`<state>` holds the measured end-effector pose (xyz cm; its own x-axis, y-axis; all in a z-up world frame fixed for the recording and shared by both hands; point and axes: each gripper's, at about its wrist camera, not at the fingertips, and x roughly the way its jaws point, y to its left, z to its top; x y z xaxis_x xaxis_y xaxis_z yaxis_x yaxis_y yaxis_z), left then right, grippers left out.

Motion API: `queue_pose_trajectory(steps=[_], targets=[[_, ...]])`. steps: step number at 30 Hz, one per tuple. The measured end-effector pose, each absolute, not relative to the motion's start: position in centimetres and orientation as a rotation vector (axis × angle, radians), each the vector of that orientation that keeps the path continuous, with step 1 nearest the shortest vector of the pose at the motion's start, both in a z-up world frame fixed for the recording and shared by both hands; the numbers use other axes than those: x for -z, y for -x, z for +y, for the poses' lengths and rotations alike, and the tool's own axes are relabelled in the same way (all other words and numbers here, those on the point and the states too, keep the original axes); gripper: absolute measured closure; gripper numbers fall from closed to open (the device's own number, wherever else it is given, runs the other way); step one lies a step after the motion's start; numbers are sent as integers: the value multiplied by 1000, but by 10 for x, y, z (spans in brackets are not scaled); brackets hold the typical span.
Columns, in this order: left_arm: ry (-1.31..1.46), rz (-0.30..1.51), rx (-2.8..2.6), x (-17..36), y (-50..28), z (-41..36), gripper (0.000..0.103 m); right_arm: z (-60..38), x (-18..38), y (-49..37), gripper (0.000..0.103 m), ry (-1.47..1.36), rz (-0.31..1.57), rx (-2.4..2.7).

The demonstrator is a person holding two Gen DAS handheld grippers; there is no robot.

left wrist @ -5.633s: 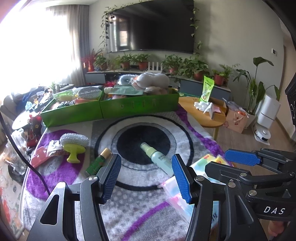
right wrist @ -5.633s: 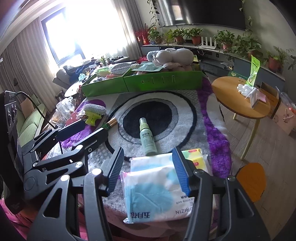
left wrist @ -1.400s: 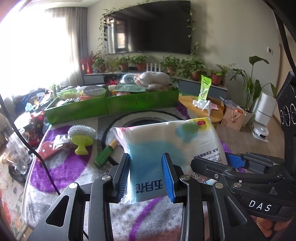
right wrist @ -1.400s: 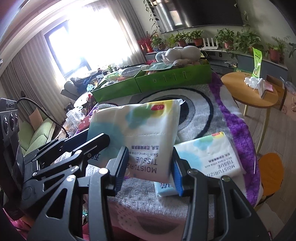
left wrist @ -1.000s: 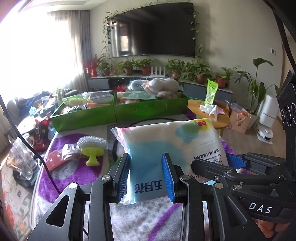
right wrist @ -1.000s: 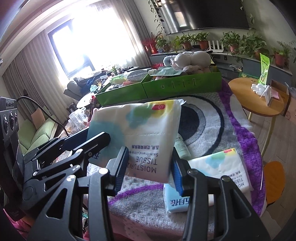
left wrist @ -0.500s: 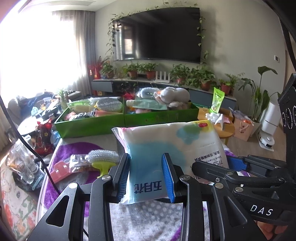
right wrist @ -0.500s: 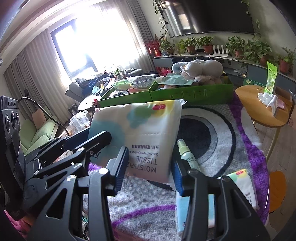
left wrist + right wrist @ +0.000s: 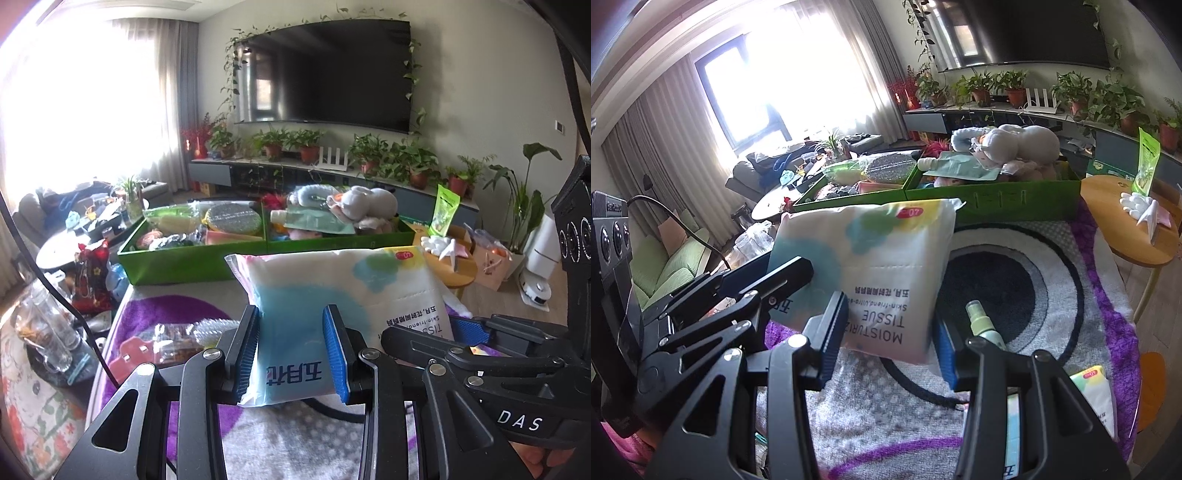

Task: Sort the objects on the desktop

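My left gripper (image 9: 293, 345) and my right gripper (image 9: 890, 341) are both shut on one white-and-blue tissue pack (image 9: 332, 295), held in the air above the rug. The same pack (image 9: 875, 266) fills the middle of the right wrist view. Two green boxes (image 9: 207, 258) full of objects stand side by side at the far edge of the table; the right-hand box (image 9: 1015, 203) holds soft toys. A second tissue pack (image 9: 1097, 402) lies on the rug at the lower right. A pale green spray bottle (image 9: 982, 325) lies on the dark circle of the rug.
A silver brush with a green handle (image 9: 214, 326) and a snack packet (image 9: 170, 343) lie on the purple part of the rug. Glass jars (image 9: 40, 332) stand at the left table edge. A round wooden side table (image 9: 1126, 221) stands to the right.
Both grippers have carried the tissue pack up and forward towards the green boxes, which now look nearer. The second pack and the spray bottle have slipped lower in view.
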<state>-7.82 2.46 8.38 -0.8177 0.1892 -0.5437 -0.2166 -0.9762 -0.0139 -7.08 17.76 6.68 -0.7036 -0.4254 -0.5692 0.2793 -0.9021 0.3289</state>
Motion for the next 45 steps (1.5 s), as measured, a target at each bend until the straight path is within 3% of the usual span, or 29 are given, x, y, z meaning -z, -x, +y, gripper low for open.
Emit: queue_pose_trajectory(steps=[45], targets=[[789,-23,-2907,-100,163,-35,69,120,-95,168,57,-917,-231,2513]])
